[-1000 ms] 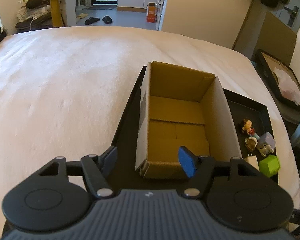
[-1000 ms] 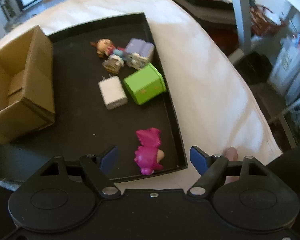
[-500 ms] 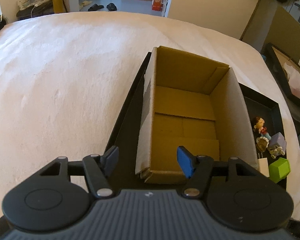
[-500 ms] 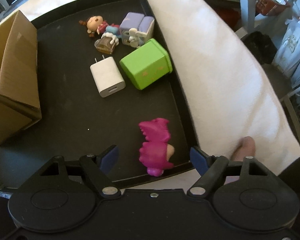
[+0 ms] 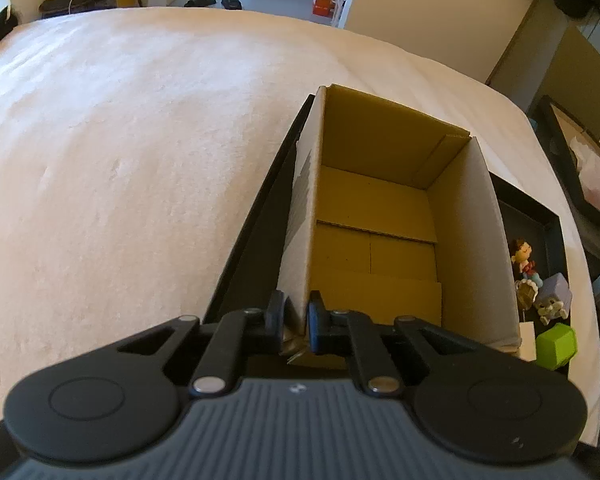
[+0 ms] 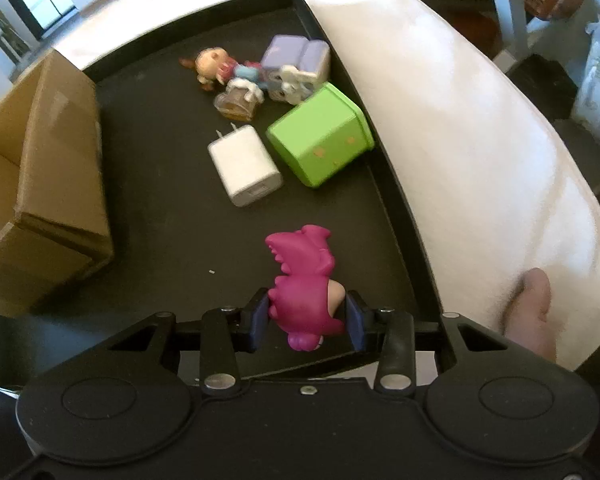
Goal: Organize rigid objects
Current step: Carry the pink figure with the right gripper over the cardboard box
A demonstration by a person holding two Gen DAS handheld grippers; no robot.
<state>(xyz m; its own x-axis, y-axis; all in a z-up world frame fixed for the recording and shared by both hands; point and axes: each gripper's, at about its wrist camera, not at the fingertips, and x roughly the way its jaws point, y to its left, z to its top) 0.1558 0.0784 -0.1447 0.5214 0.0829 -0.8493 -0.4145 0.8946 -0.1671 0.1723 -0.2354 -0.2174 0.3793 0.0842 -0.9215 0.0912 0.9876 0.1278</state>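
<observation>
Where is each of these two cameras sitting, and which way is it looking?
Left wrist: rides the left hand-held gripper, looking steeply down at the cardboard box, whose near corner its fingers pinch.
Right wrist: rides the right hand-held gripper, aimed down into the black tray; its fingers clamp the pink figure. A bare fingertip shows.
Shared: box, tray, green cube, white charger.

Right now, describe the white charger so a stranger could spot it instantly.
Find the black tray on the white bed, right of the cardboard box. The white charger lies mid-tray beside the green cube: the only plain white block, with two metal prongs.
</observation>
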